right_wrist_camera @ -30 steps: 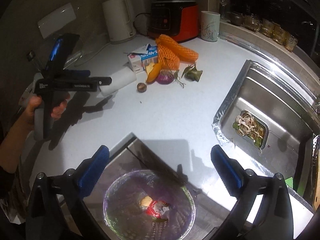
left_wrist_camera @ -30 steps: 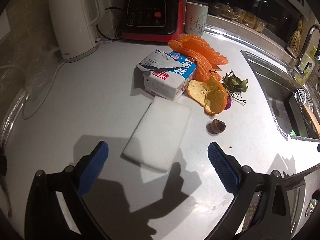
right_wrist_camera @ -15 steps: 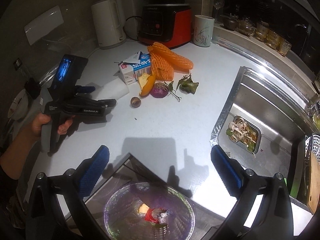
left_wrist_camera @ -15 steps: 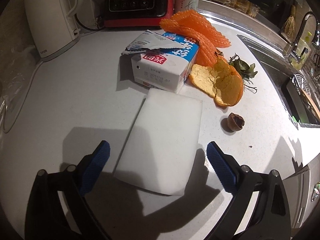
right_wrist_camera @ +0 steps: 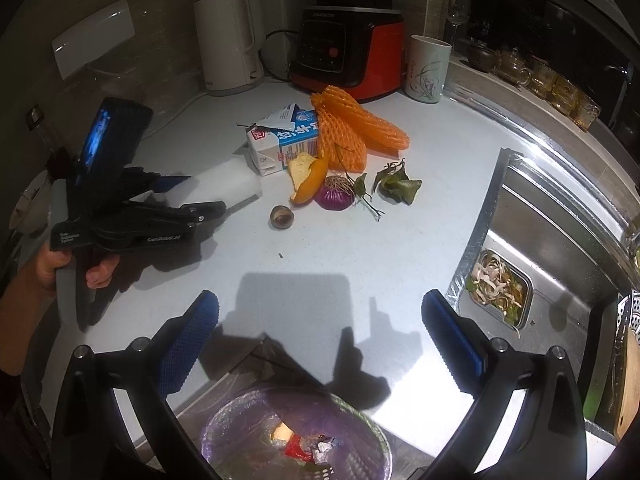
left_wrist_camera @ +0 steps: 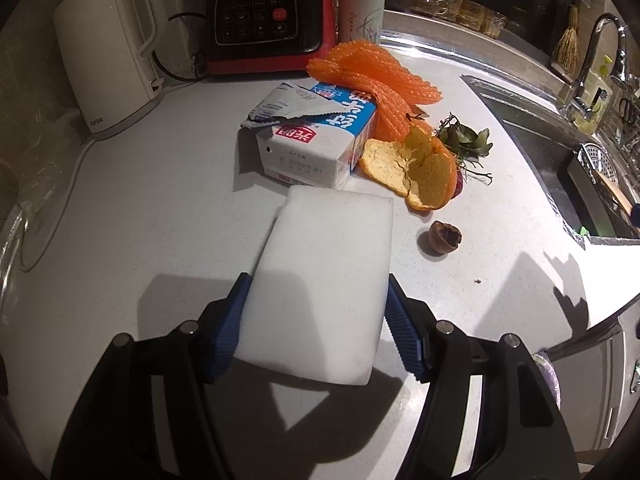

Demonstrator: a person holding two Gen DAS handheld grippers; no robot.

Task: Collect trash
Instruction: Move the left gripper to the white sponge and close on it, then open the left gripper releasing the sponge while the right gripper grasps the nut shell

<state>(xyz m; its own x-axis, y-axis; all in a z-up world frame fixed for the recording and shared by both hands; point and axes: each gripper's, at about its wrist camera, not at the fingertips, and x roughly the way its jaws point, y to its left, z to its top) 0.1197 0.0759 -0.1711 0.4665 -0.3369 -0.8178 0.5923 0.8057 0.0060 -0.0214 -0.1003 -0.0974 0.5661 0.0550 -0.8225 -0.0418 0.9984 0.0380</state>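
Note:
My left gripper (left_wrist_camera: 316,300) is shut on a white foam block (left_wrist_camera: 324,280) lying on the counter, one blue pad on each long side. Beyond it lie a milk carton (left_wrist_camera: 316,140), orange foam netting (left_wrist_camera: 372,76), orange peel (left_wrist_camera: 416,172), leaves (left_wrist_camera: 464,140) and a brown nut shell (left_wrist_camera: 440,236). In the right wrist view my right gripper (right_wrist_camera: 320,324) is open and empty above the counter's front edge, over a lined trash bin (right_wrist_camera: 296,436) with some scraps in it. That view also shows the left gripper (right_wrist_camera: 192,196), the block (right_wrist_camera: 232,180), the carton (right_wrist_camera: 280,144) and half a purple onion (right_wrist_camera: 334,196).
A white kettle (left_wrist_camera: 108,48), a red-and-black blender base (left_wrist_camera: 268,20) and a cup (left_wrist_camera: 360,12) stand at the back. The sink (right_wrist_camera: 560,240) on the right holds a strainer of food scraps (right_wrist_camera: 496,284). A cord (left_wrist_camera: 52,200) runs along the left.
My left gripper moved forward over the foam block and closed on its sides. My right gripper stayed open above the bin, shifting slightly.

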